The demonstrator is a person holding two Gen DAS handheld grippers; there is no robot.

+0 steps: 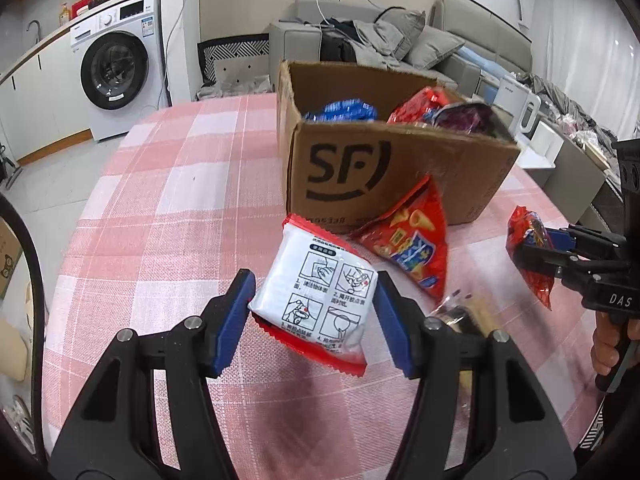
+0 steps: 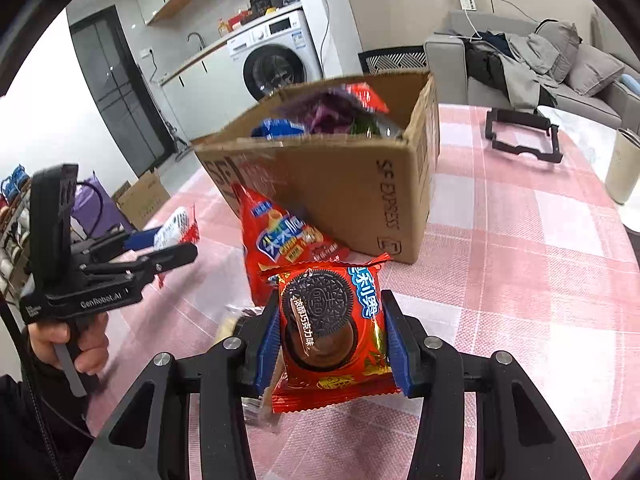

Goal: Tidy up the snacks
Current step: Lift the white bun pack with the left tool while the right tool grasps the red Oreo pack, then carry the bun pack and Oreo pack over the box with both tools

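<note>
My left gripper (image 1: 314, 312) is shut on a white snack packet with red edges (image 1: 316, 292) and holds it above the pink checked tablecloth (image 1: 168, 200). My right gripper (image 2: 332, 340) is shut on a red Oreo packet (image 2: 332, 332); it also shows in the left wrist view (image 1: 530, 248). An open SF cardboard box (image 1: 384, 168) stands beyond both grippers, with several snack bags inside. A red chip bag (image 1: 412, 240) leans against the box front. A small clear-wrapped snack (image 1: 460, 312) lies on the cloth by the left gripper's right finger.
A black frame part (image 2: 524, 132) and a pale cup (image 2: 624, 164) sit on the table's far right. A washing machine (image 1: 116, 68) and a grey sofa (image 1: 400, 36) stand beyond the table. The table edge curves away at left.
</note>
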